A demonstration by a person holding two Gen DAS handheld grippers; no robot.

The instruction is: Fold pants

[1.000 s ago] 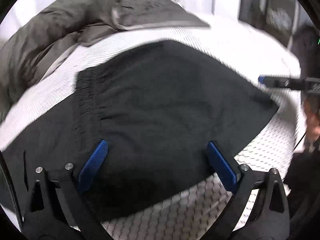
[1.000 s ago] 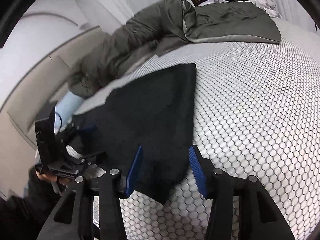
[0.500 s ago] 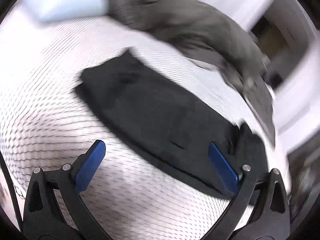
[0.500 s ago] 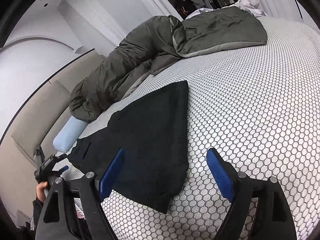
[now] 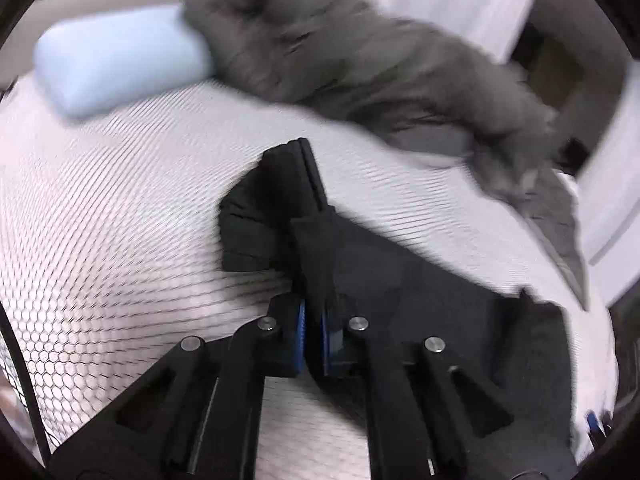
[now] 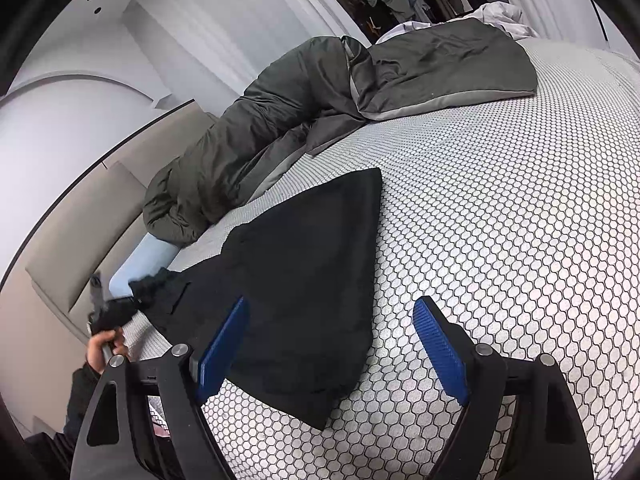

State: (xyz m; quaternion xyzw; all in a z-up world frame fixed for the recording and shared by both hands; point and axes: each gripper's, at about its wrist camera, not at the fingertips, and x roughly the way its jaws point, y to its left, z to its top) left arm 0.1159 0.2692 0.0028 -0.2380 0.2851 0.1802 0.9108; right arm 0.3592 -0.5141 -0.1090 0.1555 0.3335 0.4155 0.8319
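left wrist view, smeared with blur, shows the left gripper (image 5: 313,338) pinched tight on a bunched ridge of the black pants (image 5: 420,300); its blue pads (image 5: 300,336) have just snapped together with cloth between them. the pants are matte, soft black fabric, a pleated fold standing up toward 12 o'clock ahead of the tips and the rest spreading flat toward 4 o'clock. they lie on a white bedcover (image 5: 100,220) printed with a fine dark honeycomb mesh. a smooth pale blue pillow (image 5: 116,60), rounded and oblong, sits at 10 o'clock, touching a rumpled grey-green puffy duvet (image 5: 360,60) running from 12 to 3 o'clock. right wrist view gives the right gripper (image 6: 336,354) with its blue ribbed pads spread wide and gripping nothing, one pad over the cloth's edge. here the pants form a flat, tapering slab, long axis running from 7 o'clock up to a blunt corner near 1 o'clock.
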